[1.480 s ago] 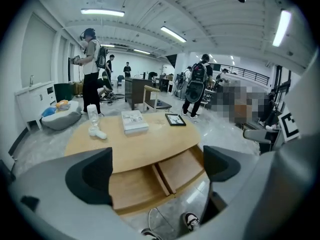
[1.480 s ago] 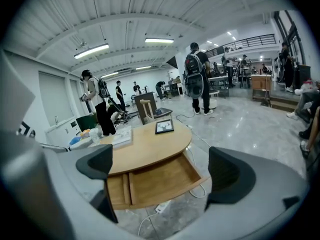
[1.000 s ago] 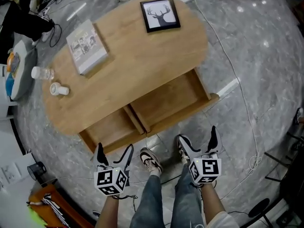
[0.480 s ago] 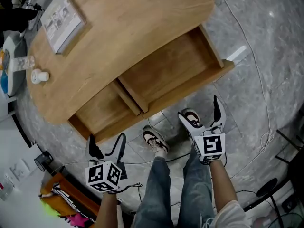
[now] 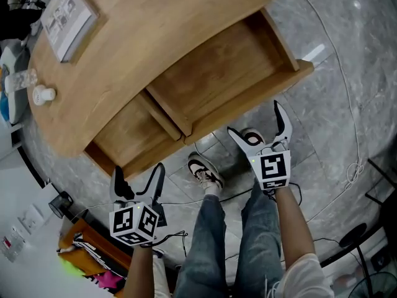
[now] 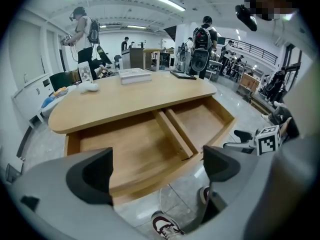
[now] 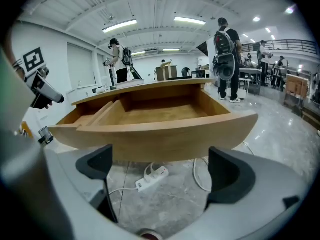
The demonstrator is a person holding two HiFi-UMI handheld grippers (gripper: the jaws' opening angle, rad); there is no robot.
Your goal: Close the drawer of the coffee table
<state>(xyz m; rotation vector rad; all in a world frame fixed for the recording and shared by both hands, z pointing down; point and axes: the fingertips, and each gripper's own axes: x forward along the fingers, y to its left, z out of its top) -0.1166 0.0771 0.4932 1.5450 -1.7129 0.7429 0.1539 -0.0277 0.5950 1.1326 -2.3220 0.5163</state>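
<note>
The wooden coffee table (image 5: 142, 42) has its drawer (image 5: 205, 85) pulled wide out, with two empty compartments split by a divider. Its curved front panel (image 7: 155, 136) faces me. My left gripper (image 5: 138, 177) hangs open below the drawer's left end, a little short of the front. My right gripper (image 5: 259, 126) is open too, its tips just short of the front panel near the right end. Both jaws hold nothing. In the left gripper view the drawer (image 6: 150, 144) lies ahead and below.
A book (image 5: 65, 11) and a small white bottle (image 5: 42, 95) lie on the table top. My feet (image 5: 205, 171) stand on the marble floor right before the drawer. A power strip (image 7: 150, 178) and cables lie under the table. People stand in the background.
My head view has drawn closer to the table. The right gripper has risen toward the drawer front. The left gripper has stayed low at the left.
</note>
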